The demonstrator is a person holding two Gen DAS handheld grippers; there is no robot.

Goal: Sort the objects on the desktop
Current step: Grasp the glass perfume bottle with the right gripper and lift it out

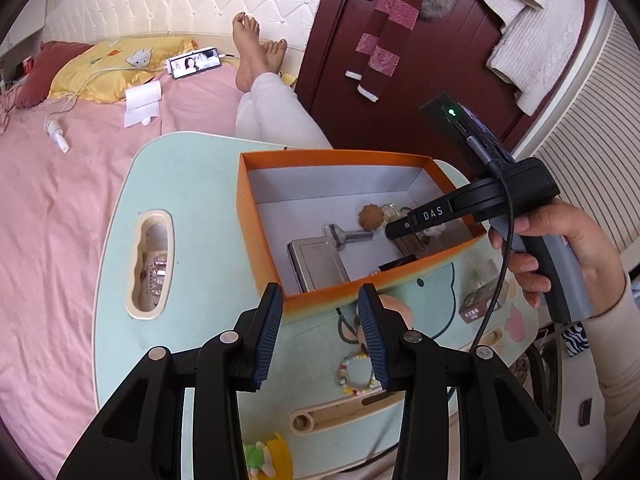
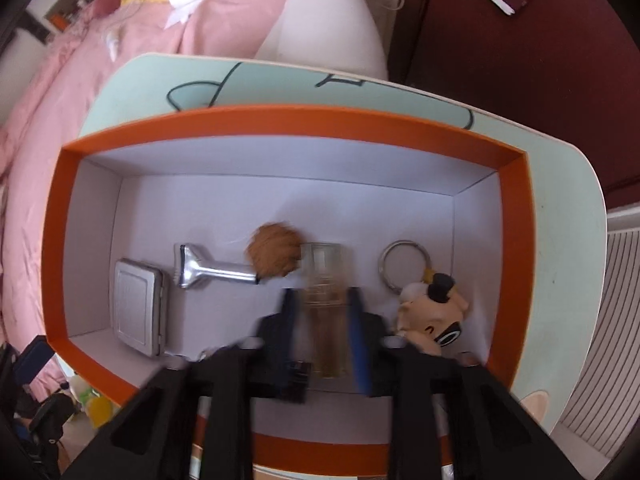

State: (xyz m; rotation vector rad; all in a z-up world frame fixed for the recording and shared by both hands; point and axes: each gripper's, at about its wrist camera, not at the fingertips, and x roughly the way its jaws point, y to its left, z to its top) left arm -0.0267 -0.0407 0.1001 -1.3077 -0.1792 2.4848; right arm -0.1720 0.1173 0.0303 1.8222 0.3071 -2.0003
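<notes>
My left gripper (image 1: 320,336) has black arms, ribbed blue pads (image 1: 269,336), silver screws; right hand (image 1: 560,256) bare-skinned, cream sleeve

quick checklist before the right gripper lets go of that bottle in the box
1. Right gripper is inside the orange box: ok.
2. Glass bottle sits between its fingers: ok.
3. Bottle resting on the box floor: cannot tell, blurred.
4. Bottle apart from the furry ball: not ok, they appear to touch.
5. Bottle apart from the key ring: ok.
6. Left gripper open and outside the box: ok.
</notes>
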